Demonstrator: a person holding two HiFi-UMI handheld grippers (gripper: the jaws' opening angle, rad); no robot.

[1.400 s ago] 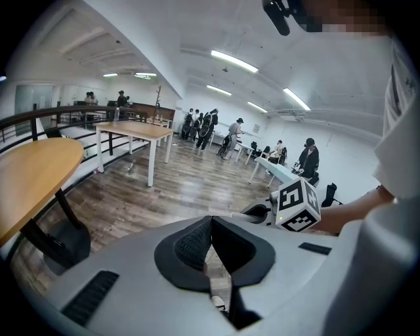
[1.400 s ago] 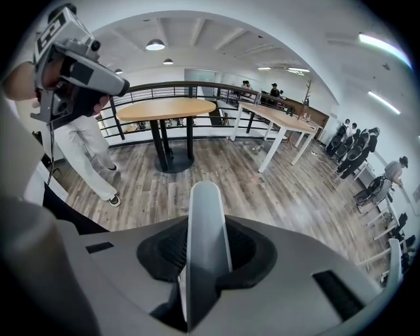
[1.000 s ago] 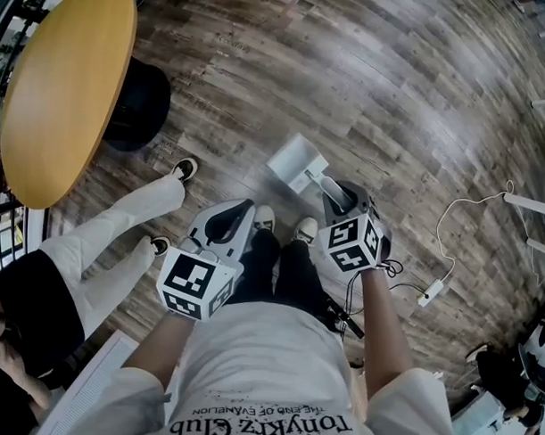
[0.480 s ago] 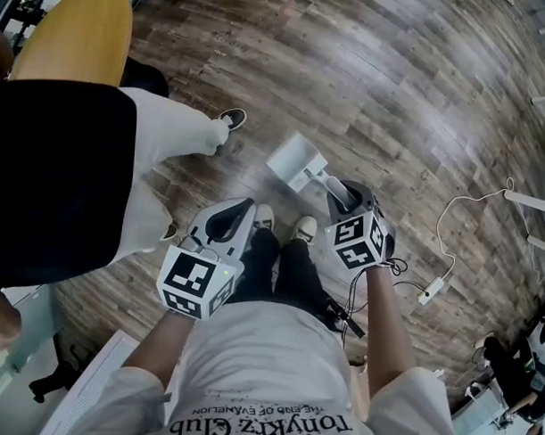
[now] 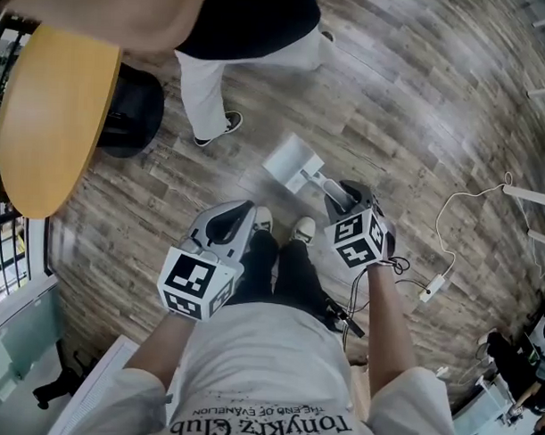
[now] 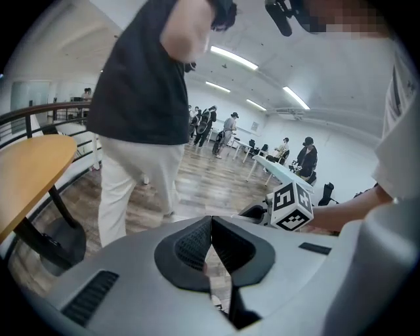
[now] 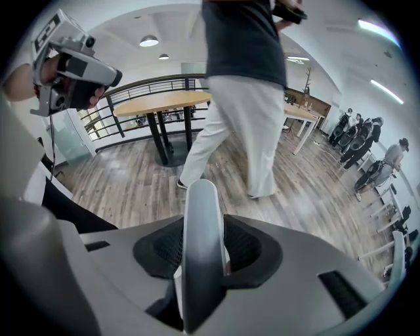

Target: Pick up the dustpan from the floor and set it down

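Wood-plank floor (image 5: 419,110) fills the head view. A round wooden table (image 5: 53,115) on a dark base stands well to the far left of the wearer's shoes (image 5: 304,229). A bystander (image 5: 234,32) in a black top and pale trousers stands beyond the shoes, on the table side.

Both forearms reach forward from the body, one on each side of the shoes.

Left gripper (image 5: 241,211): held out just left of the shoes and tilted moderately downward, with its marker cube (image 5: 194,285) nearest the body. In the left gripper view the two dark pads meet along one line. Jaws together, nothing between them.

Right gripper (image 5: 338,193): just right of the shoes and slightly beyond them, pitched steeply down, with its cube (image 5: 356,240) facing up. Jaws are opening. The right gripper view shows the dustpan handle (image 7: 200,249) standing upright between the pads, filling most of the gap, with the pads close on either side.

Dustpan (image 5: 288,161): white, low at the floor just beyond the shoes, between them and the bystander. The pan end is farthest from the shoes, and the handle slants back and up into the right jaws. What lies in the scoop cannot be told from here.

A thin white cable (image 5: 451,218) with a small plug block (image 5: 433,289) lies on the floor well right of the shoes.
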